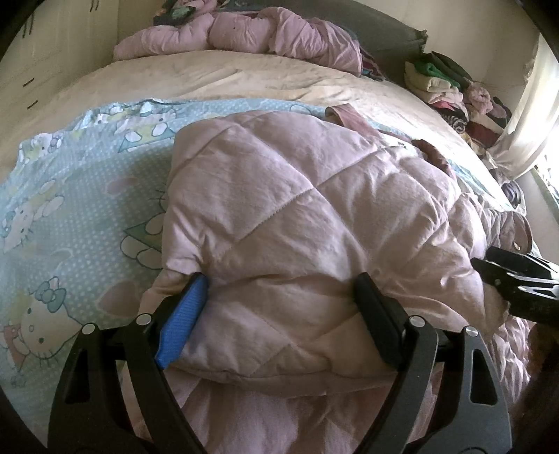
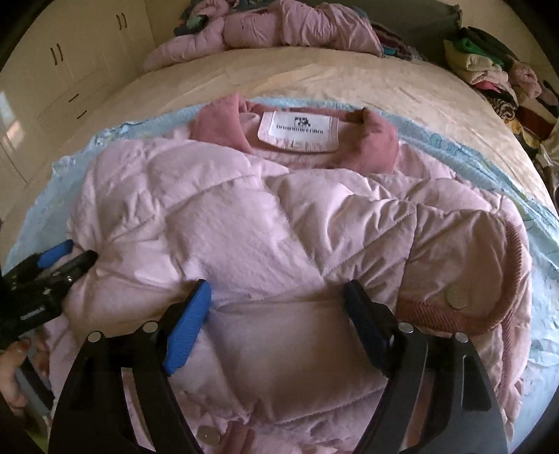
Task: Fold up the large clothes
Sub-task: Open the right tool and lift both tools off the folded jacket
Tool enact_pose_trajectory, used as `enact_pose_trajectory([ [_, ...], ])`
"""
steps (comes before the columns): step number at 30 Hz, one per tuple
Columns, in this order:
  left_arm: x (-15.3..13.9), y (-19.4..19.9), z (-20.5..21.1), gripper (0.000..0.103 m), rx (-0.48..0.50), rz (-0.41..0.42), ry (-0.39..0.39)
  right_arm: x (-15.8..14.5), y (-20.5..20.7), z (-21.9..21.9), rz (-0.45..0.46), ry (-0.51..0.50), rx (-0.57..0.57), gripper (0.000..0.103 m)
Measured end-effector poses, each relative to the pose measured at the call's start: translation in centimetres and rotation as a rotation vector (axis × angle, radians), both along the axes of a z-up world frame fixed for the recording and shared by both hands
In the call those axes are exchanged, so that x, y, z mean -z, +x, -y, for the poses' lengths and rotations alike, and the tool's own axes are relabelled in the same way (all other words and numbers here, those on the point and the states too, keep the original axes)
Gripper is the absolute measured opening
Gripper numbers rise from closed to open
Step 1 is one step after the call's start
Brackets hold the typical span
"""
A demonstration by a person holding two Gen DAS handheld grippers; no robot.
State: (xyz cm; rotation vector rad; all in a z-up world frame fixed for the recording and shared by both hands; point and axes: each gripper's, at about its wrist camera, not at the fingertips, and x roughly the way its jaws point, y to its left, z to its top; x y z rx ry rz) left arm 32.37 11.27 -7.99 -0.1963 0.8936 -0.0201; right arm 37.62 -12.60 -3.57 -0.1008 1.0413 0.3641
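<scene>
Two claws work one pink quilted jacket [image 2: 265, 223], spread on the patterned sheet [image 1: 80, 195] of the bed [image 1: 209, 80]. At the left, we set our left claw [image 1: 283, 290] wide astride the folded-over panel, likely to pin it. At the right, our right claw [image 2: 279, 297] gapes wide over the hem, gripping nothing, probably reaching for the next fold.

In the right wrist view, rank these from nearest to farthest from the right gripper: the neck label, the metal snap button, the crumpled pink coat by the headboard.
From the right gripper:
1. Metal snap button, just right of the fingers on the ribbed cuff.
2. Neck label, straight ahead at the collar.
3. Crumpled pink coat, at the bed's far end.
</scene>
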Motion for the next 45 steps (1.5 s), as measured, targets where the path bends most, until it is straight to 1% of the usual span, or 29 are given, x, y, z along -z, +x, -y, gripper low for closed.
enact_pose_trajectory([
  [5,0.0,0.0,0.1,0.078,-0.002,0.004,0.01,1.0,0.1,-0.1,0.02,0.005,0.01,0.081],
  [11,0.0,-0.2,0.3,0.078,-0.007,0.016,0.012,0.6,0.0,0.2,0.027,0.023,0.026,0.081],
  [13,-0.1,-0.3,0.3,0.078,-0.009,0.018,0.01,0.3,-0.3,0.5,0.029,0.047,0.035,0.081],
  [15,-0.2,-0.4,0.3,0.078,-0.009,0.018,0.011,-0.2,-0.6,1.0,0.033,0.08,0.042,0.084],
  [17,-0.2,-0.5,0.3,0.078,-0.011,0.02,0.008,-0.7,-1.1,1.5,0.033,0.127,0.044,0.096],
  [19,-0.3,-0.5,0.3,0.078,-0.012,0.021,0.009,-1.2,-1.6,1.7,0.033,0.15,0.05,0.099],
  [23,-0.6,-0.8,0.2,0.078,-0.017,0.025,0.009,-2.0,-2.5,1.9,0.046,0.155,0.053,0.099],
  [26,-1.0,-1.2,0.1,0.08,-0.017,0.025,0.004,-2.7,-3.2,2.5,0.053,0.185,0.067,0.099],
  [27,-1.3,-1.5,0.0,0.085,-0.018,0.028,-0.002,-2.9,-3.4,2.8,0.055,0.195,0.074,0.099],
  [28,-1.5,-1.7,0.0,0.093,-0.022,0.029,-0.003,-3.2,-3.7,3.1,0.058,0.207,0.084,0.099],
  [32,-2.0,-2.4,0.2,0.093,-0.032,0.026,0.014,-3.8,-4.3,4.1,0.055,0.244,0.109,0.099],
  [36,-2.5,-3.3,0.1,0.093,-0.04,0.017,0.001,-4.7,-5.2,4.7,0.061,0.261,0.122,0.099],
  [40,-3.2,-4.2,0.1,0.094,-0.037,0.016,-0.001,-6.1,-6.4,5.1,0.083,0.262,0.122,0.099],
  [45,-4.2,-5.8,0.6,0.094,-0.014,0.023,0.022,-8.0,-8.0,5.7,0.117,0.274,0.127,0.099],
])
